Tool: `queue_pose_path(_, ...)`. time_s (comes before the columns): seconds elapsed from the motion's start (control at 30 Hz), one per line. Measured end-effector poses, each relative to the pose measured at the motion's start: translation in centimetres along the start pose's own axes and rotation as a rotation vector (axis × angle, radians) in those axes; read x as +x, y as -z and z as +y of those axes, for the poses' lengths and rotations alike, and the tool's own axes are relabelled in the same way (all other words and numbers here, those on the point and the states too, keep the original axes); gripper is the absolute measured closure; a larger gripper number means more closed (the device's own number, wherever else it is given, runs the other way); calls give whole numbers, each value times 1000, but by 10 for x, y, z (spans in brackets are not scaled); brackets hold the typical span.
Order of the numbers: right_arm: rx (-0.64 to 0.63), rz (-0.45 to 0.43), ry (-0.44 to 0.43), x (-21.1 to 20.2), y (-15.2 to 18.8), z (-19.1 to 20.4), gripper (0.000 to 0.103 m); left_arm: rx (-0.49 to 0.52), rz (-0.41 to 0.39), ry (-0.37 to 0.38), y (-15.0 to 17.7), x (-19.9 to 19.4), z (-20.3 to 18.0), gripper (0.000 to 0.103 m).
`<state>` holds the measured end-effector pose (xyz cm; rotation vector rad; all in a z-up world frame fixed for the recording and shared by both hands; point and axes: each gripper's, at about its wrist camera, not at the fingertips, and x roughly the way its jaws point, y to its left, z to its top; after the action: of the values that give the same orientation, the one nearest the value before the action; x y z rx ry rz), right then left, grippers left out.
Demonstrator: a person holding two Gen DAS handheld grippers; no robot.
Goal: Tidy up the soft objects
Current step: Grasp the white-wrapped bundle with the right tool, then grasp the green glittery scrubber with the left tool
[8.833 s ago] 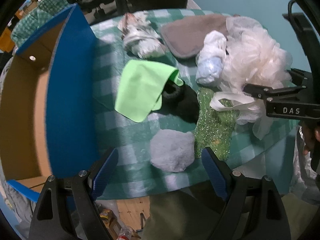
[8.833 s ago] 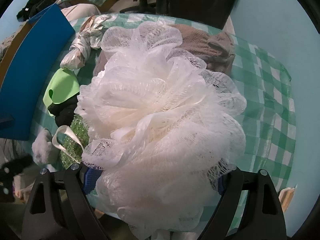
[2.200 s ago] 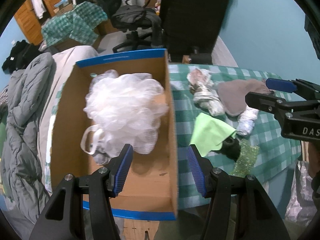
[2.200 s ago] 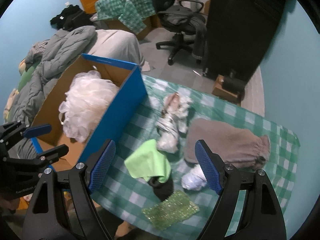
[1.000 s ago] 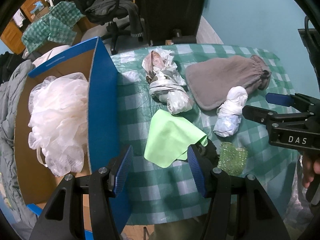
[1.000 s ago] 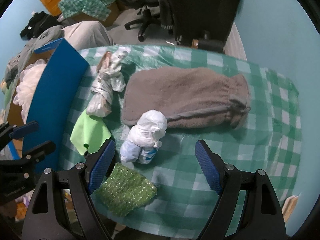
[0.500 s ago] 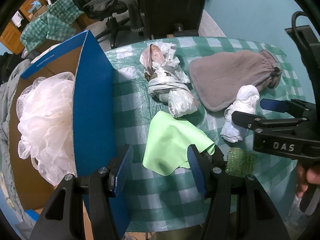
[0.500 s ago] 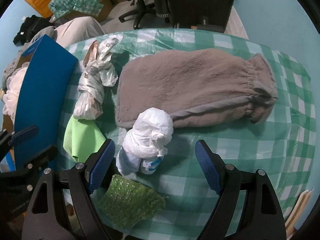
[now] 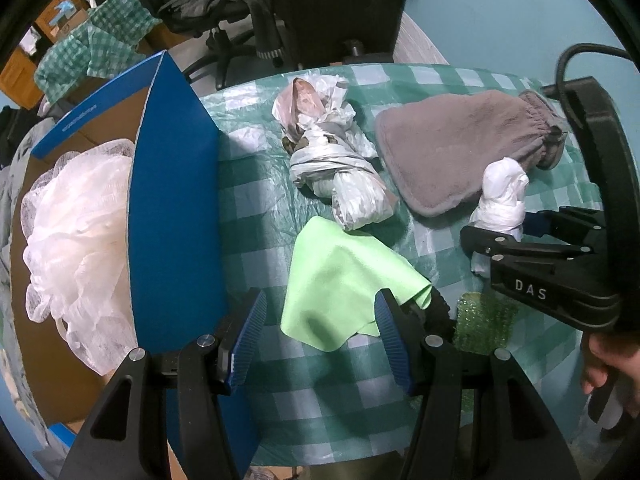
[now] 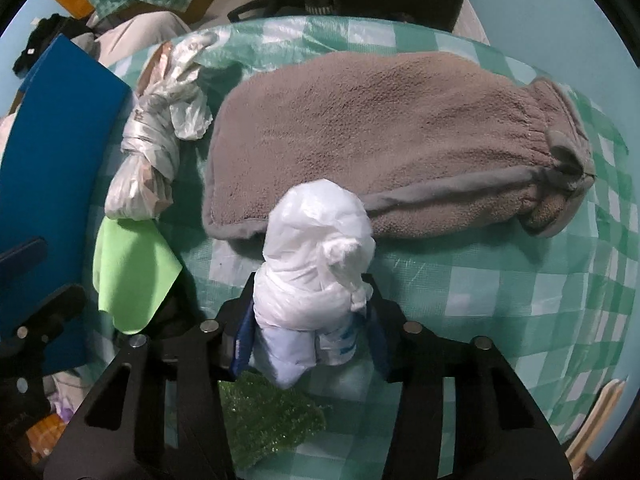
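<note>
Both cameras look steeply down along their own fingers onto the checked worktop [image 9: 256, 240]. The left wrist view sits higher and takes in the blue box [image 9: 172, 200] too. The right wrist view hangs close. Both share the white bag bundle [image 10: 316, 264], grey mitt [image 10: 384, 132] and green cloth [image 9: 344, 272].

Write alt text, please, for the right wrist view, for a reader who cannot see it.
The right tongs are closing around a knotted white plastic bag on a green checked tablecloth. Behind it lies a grey fleece mitt; a lime cloth and a blue-sided box sit left.
</note>
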<state>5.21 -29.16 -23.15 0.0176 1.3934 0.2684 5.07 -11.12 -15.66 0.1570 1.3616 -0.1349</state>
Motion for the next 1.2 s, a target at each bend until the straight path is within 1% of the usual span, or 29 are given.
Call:
queue_pose_path(0.2, -7, -37, 12, -19, 13, -7, 59, 1, 2, 34, 9, -6, -6, 45)
queue_pose_path(0.37, 8, -51, 9, -33, 32, -13, 59, 14, 17, 43, 22, -4, -16, 43)
queue_pose_path(0.53, 21, -51, 6, -44, 56, -18, 59, 26, 30, 61, 35, -2, -30, 43)
queue_pose_path(0.67, 32, -50, 9, -53, 71, -24, 59, 42, 35, 85, 44, -2, -43, 36)
queue_pose_path(0.83, 44, -56, 9, -62, 90, -32, 59, 67, 56, 120, 54, 0, -63, 34)
queue_pose_path(0.9, 52, -54, 12, -65, 96, -35, 59, 74, 59, 125, 57, 0, -70, 29)
queue_pose_path(0.93, 57, -52, 12, -66, 100, -37, 59, 80, 61, 132, 59, 1, -75, 28)
queue_pose_path(1.07, 76, -49, 9, -70, 112, -44, 59, 96, 77, 157, 60, 6, -89, 27)
queue_pose_path(1.13, 80, -47, 9, -71, 117, -47, 59, 102, 85, 163, 59, 10, -94, 23)
queue_pose_path(1.2, 79, -46, 10, -73, 122, -49, 59, 108, 93, 163, 59, 15, -101, 22)
